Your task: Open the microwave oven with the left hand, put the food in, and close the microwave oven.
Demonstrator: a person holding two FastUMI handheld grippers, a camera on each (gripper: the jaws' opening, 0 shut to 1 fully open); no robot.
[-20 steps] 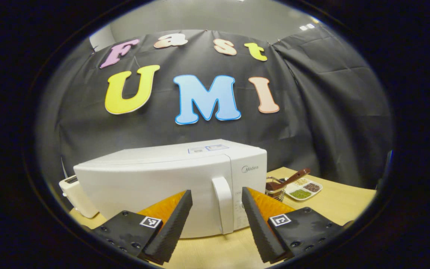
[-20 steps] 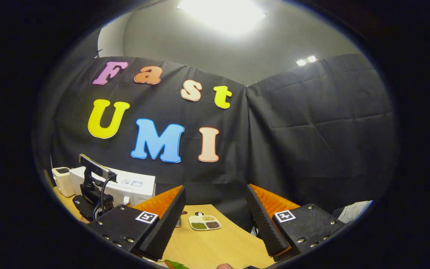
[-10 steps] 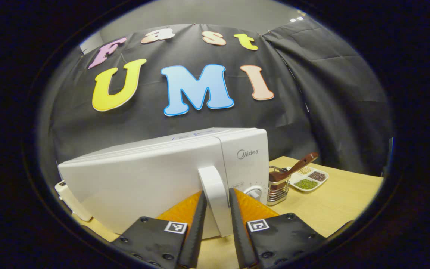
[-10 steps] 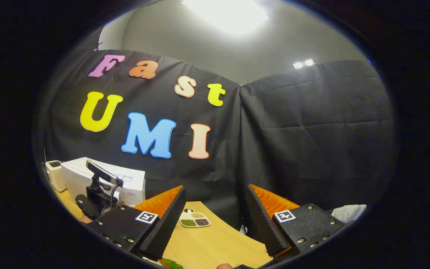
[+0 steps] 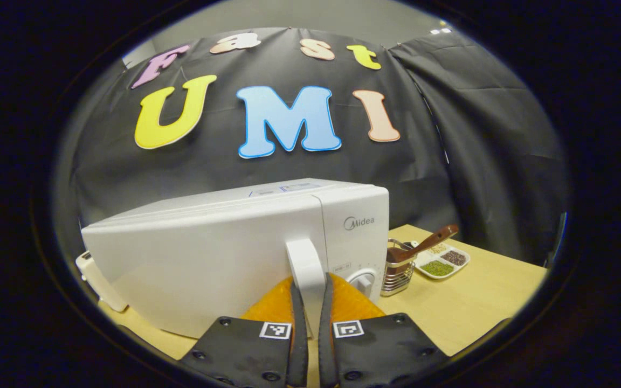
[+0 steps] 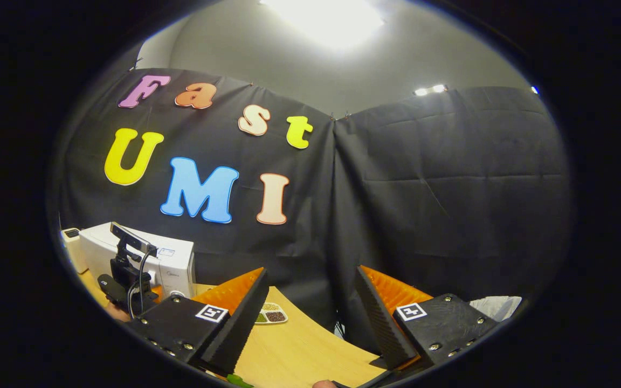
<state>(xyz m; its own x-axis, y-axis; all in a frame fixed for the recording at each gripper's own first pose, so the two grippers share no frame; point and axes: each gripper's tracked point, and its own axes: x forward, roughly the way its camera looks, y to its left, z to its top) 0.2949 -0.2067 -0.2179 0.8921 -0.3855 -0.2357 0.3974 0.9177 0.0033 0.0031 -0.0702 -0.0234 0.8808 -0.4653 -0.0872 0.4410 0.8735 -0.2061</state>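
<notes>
One brand name reads clearly; the other markings are too small or carry no words.

The white box-shaped microwave oven (image 5: pixel 224 258) bears the grey printed word "Midea" (image 5: pixel 359 222) on its front panel, up and to the right of the white door handle (image 5: pixel 305 264). Two pale stickers (image 5: pixel 283 188) on its top and a small plate (image 5: pixel 341 267) above the dial are too small to read. Black-and-white square coded markers, wordless, stand on the left gripper (image 5: pixel 309 283) and the right gripper (image 6: pixel 310 277).

Over the last second the left hand-held gripper (image 5: pixel 309 323) has moved up to the microwave oven (image 5: pixel 235 253) and drawn its once wide-apart fingers in until both press on the door handle (image 5: pixel 306 275).
</notes>
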